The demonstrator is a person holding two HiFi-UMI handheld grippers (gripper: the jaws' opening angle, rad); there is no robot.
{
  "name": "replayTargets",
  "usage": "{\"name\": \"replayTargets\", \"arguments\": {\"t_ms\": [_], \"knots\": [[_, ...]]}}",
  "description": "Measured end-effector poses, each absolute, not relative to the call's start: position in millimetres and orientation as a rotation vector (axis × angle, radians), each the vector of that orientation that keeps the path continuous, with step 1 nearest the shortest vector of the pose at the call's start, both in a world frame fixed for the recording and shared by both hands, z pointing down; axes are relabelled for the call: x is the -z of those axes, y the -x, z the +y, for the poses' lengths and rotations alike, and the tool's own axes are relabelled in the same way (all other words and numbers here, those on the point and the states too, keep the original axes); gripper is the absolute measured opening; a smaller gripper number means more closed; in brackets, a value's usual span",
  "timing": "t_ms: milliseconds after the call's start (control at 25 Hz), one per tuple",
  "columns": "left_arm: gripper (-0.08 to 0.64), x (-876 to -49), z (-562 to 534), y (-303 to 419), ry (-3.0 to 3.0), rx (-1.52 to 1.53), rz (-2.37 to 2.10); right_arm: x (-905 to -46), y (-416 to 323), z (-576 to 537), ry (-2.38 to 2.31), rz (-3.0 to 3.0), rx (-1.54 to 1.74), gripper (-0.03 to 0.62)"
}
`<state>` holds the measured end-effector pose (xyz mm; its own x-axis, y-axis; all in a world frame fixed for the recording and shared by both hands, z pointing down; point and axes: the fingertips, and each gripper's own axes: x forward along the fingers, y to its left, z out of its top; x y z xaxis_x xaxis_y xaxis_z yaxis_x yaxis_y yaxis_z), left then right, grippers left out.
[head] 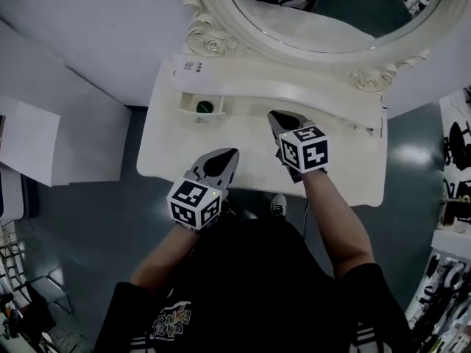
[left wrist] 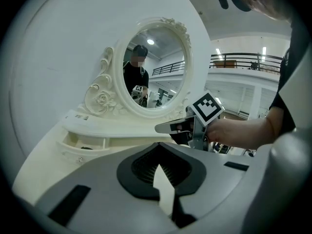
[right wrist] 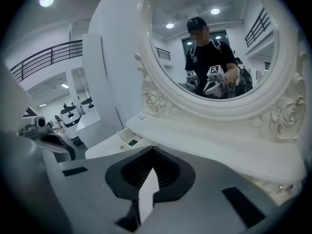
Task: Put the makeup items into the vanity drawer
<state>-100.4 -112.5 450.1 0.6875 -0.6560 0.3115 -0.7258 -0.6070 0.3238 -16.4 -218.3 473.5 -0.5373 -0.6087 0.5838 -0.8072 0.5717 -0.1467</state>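
Note:
A white vanity stands under an oval mirror. Its small left drawer is pulled open, and a round green item lies inside. The same drawer shows in the left gripper view and, smaller, the drawer in the right gripper view. My left gripper hovers over the tabletop's front edge, shut and empty. Over the middle of the top, right of the drawer, my right gripper is shut with nothing in it. I see no other makeup items on the top.
A raised shelf runs along the vanity's back under the carved mirror frame. A white box stands on the floor at the left, and racks crowd the right edge. The person's shoe is beneath the front edge.

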Motion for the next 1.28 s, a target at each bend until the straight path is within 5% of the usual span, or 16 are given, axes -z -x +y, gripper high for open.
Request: {"name": "replayTargets", "arguments": {"t_ms": [560, 1280], "knots": [[0.002, -432, -93, -13, -2.535, -0.273, -0.924, -420, -108, -139, -1.352, -2.418, -0.651, 0.029], [0.0, -431, -77, -49, -2.528, -0.321, -0.868, -426, -125, -72, -1.367, -2.489, -0.828, 0.029]]}}
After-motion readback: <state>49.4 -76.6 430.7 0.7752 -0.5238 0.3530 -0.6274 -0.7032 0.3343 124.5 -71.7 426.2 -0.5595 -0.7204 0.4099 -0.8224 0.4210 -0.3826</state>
